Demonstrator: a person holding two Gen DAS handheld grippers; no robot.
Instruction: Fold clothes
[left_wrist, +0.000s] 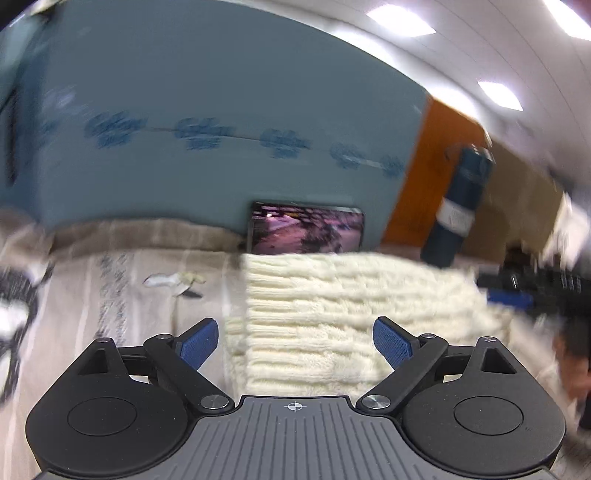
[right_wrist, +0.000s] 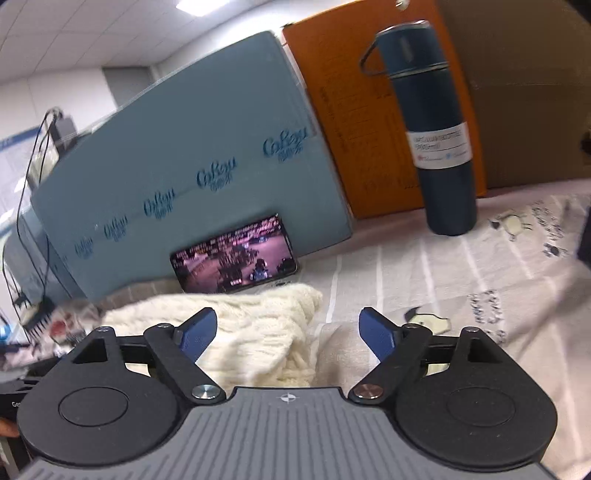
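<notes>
In the left wrist view, we are holding our left gripper (left_wrist: 295, 345) spread wide over the cream knit sweater (left_wrist: 332, 314) lying at lower centre. In the right wrist view, our right gripper (right_wrist: 287, 334) is gaping empty, the sweater (right_wrist: 240, 332) lying lower left on the printed cloth (right_wrist: 461, 288).

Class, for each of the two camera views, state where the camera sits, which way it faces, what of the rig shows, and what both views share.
Left wrist: on the left gripper, looking forward over the sweater to the phone; its open blue fingers show.
Right wrist: on the right gripper, facing the sweater's right edge and flask; open fingers show.
Shared: sweater, phone, flask, blue box.
</notes>
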